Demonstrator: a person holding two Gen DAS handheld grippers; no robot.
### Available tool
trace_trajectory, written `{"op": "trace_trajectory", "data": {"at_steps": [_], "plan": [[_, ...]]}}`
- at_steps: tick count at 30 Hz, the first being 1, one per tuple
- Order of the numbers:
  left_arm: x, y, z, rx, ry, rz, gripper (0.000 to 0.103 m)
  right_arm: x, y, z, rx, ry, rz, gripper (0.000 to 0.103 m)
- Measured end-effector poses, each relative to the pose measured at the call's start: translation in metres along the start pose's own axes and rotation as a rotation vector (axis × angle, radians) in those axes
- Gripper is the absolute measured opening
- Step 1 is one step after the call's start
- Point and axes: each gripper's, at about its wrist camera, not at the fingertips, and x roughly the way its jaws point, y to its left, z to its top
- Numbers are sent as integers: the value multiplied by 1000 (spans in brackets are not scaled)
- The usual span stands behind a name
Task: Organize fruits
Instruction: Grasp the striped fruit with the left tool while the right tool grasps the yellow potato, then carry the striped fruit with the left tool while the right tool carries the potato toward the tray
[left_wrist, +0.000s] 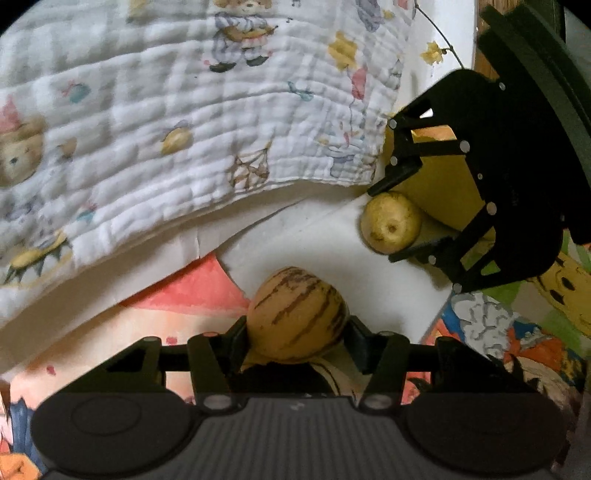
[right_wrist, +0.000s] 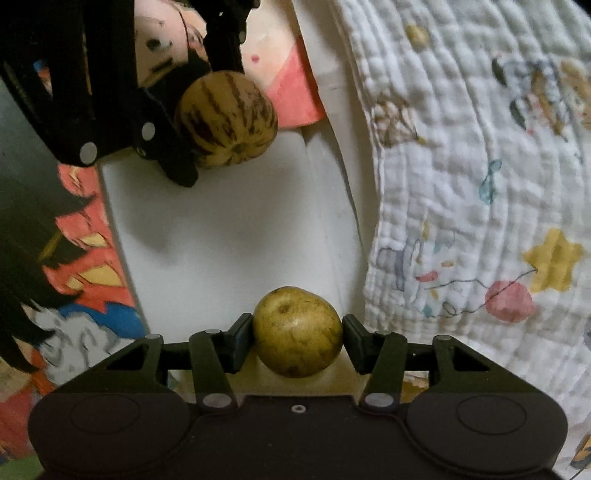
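My left gripper (left_wrist: 297, 332) is shut on a tan striped fruit (left_wrist: 297, 314), held over a white surface (left_wrist: 314, 236). The same striped fruit (right_wrist: 226, 118) shows at the upper left of the right wrist view, with the left gripper (right_wrist: 207, 125) around it. My right gripper (right_wrist: 298, 338) is shut on a yellow-green round fruit (right_wrist: 298, 330). That fruit (left_wrist: 390, 222) and the right gripper (left_wrist: 384, 225) show at the right of the left wrist view.
A white quilted blanket (left_wrist: 166, 122) with bear and star prints lies beyond the white surface; it also shows in the right wrist view (right_wrist: 480, 184). Colourful cartoon prints (right_wrist: 88, 273) border the white surface. A yellow object (left_wrist: 443, 184) lies behind the right gripper.
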Motion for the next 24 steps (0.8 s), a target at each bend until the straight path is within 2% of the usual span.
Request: {"op": "trace_trajectory", "data": {"at_steps": [9, 17, 24], "plan": [[-36, 1, -13, -69, -1, -15, 58, -49, 33, -8, 134, -117, -6, 53], [-72, -14, -26, -115, -16, -16, 58, -109, 66, -18, 239, -227, -34, 53], [-102, -35, -30, -128, -40, -30, 58, -142, 78, -36, 257, -303, -38, 53]]}}
